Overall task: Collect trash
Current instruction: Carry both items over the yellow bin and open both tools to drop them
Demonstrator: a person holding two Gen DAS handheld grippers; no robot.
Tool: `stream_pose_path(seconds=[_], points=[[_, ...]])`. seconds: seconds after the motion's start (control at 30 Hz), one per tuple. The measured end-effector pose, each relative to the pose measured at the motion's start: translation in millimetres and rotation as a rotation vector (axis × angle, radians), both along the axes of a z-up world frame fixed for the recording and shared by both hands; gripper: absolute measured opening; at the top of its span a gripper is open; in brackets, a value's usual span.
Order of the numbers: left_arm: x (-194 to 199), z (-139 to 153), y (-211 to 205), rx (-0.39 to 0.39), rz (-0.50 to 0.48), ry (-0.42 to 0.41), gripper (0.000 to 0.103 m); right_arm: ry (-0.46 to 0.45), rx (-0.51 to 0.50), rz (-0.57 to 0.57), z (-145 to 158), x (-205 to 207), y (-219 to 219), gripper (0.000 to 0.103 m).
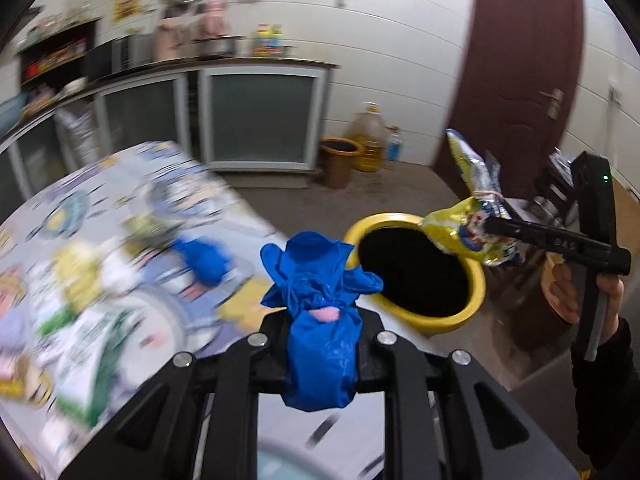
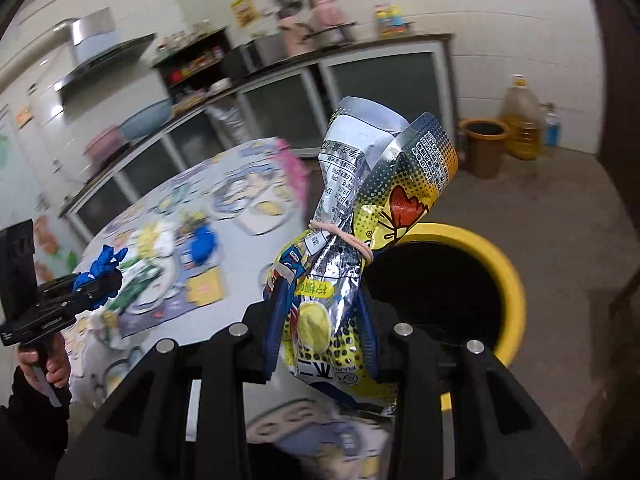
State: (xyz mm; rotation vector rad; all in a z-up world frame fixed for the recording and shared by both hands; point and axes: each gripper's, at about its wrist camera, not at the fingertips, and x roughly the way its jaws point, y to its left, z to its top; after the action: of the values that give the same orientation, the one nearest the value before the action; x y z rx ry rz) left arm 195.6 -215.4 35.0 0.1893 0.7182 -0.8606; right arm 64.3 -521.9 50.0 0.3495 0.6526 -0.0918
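Here the tabletop (image 1: 100, 240) carries leftover litter, including another blue glove (image 1: 202, 258) near its far edge by the yellow bin (image 1: 420, 320). The snack bag (image 2: 352, 248), light, crinkly and slippery, is pinched low on its body by the right gripper (image 2: 320, 332). The blue glove bundle (image 1: 320, 304), soft and limp, sits pinched in the left gripper (image 1: 320, 344), both short of the bin's mouth.

glossy foil snack bag (image 2: 352, 216), thin blue glove (image 1: 320, 300)

Was a home kitchen: steel range hood (image 2: 108, 46), dark counter over glass-fronted cabinets (image 1: 256, 120), big yellow cooking-oil jug (image 2: 522, 120), white tiled walls (image 1: 400, 40).
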Motion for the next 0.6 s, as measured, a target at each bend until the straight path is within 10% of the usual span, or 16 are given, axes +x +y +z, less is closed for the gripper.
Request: stream_pose_path(seconds=[0.6], points=[[30, -67, -192, 0.083, -0.147, 0.115, 0.018, 0.124, -0.013, -0.119, -61, 11, -51, 0.032]])
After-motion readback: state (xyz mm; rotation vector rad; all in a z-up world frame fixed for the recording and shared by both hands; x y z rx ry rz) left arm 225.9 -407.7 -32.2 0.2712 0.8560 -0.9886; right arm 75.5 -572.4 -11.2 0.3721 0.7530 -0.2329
